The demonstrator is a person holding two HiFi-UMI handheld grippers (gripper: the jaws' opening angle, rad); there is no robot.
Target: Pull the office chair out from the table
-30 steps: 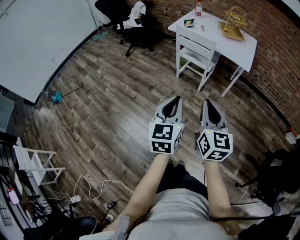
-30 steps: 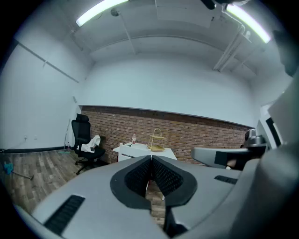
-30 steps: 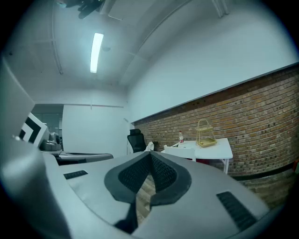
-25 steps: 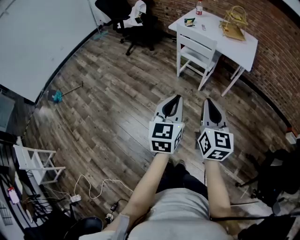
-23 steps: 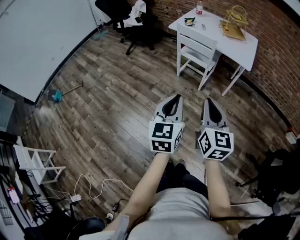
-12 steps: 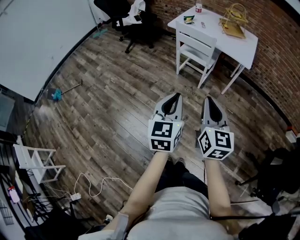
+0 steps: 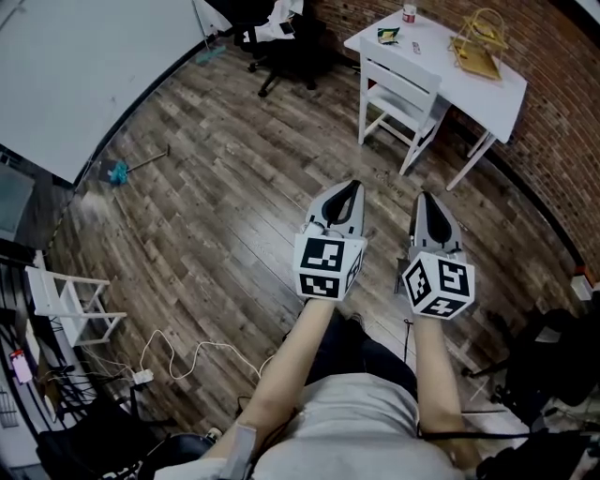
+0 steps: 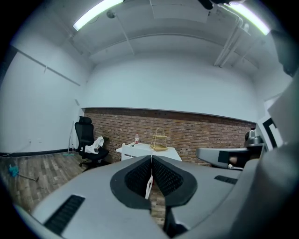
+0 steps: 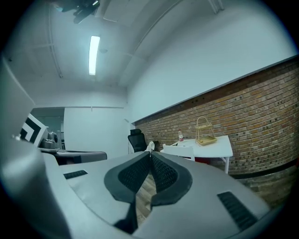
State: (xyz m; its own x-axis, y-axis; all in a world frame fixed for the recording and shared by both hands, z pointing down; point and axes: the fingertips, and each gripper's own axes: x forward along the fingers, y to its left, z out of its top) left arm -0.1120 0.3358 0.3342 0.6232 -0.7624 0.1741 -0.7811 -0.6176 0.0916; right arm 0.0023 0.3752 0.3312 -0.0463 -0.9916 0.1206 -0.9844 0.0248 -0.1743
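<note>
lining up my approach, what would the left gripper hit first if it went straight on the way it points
The left gripper points across open floor at the white chair at the white table. That chair is probably first in line, though depth is unclear.

A dark wood-plank floor (image 7: 216, 206) runs up to a red brick wall (image 7: 562, 141), near which stand a yellow wire two-tier basket (image 7: 480, 42) and a clear bottle with a red cap (image 7: 409, 12). On the floor at the left lie a teal-headed long-handled brush (image 7: 117, 172) and a white power strip with a looping cable (image 7: 141, 377), and a small white wooden rack (image 7: 67, 298) stands between them.
</note>
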